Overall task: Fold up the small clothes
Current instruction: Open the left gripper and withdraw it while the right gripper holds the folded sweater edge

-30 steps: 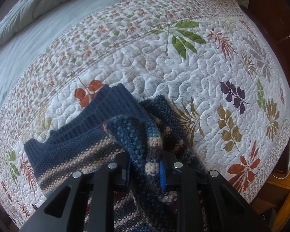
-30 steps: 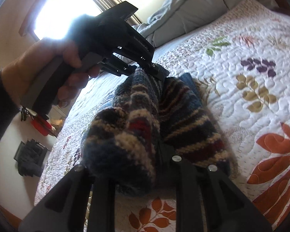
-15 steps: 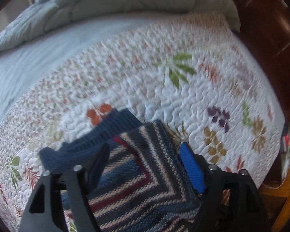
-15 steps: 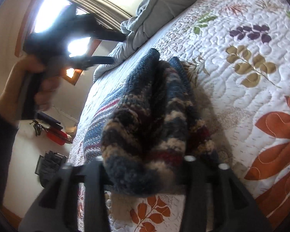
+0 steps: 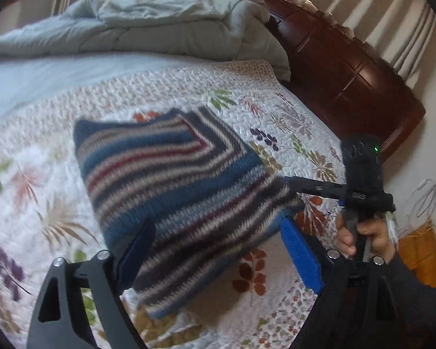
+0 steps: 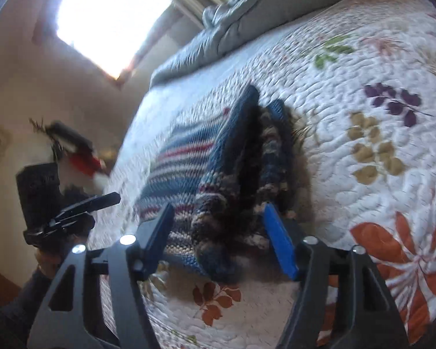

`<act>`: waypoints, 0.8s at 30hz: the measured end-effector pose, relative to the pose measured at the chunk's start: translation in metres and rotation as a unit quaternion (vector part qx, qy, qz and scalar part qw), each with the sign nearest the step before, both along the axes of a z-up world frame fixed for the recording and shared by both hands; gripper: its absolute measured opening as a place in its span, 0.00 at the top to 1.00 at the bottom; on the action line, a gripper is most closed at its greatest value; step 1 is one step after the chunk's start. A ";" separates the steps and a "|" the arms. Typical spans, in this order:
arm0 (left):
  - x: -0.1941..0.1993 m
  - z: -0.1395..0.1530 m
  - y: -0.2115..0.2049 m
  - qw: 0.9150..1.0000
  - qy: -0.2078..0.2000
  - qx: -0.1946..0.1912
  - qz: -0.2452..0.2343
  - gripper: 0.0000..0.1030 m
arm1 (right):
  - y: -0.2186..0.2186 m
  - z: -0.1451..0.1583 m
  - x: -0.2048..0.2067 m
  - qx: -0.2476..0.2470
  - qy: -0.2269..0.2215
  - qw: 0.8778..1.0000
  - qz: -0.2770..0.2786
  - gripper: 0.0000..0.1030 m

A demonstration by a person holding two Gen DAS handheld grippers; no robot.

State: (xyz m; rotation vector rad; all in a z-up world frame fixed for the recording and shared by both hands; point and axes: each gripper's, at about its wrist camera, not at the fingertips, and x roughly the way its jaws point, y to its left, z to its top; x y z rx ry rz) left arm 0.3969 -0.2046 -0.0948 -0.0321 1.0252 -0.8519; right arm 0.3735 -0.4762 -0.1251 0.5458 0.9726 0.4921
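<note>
A small striped knit garment (image 5: 174, 192), blue, cream and maroon, lies folded on the leaf-patterned quilt (image 5: 276, 110). My left gripper (image 5: 218, 250) is open, its jaws spread wide just in front of the garment's near edge, holding nothing. My right gripper (image 6: 223, 241) is open too, its jaws on either side of the garment's bunched end (image 6: 232, 203) without closing on it. The right gripper also shows in the left wrist view (image 5: 360, 180), held in a hand at the garment's right corner. The left gripper shows in the right wrist view (image 6: 72, 212) at far left.
A grey duvet (image 5: 148, 26) is bunched at the head of the bed. A dark wooden headboard (image 5: 348, 58) runs along the right. A bright window (image 6: 110, 17) is on the wall left of the bed. The quilt's edge drops off near the bottom right.
Both grippers have opened and let go of the garment. It now lies flatter on the quilt. The left gripper has pulled back and away to the side.
</note>
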 end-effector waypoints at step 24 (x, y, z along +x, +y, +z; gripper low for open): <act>-0.034 -0.062 0.019 0.999 0.019 -0.019 0.031 0.15 | -0.007 0.001 0.109 -0.031 0.073 0.997 -0.022 0.48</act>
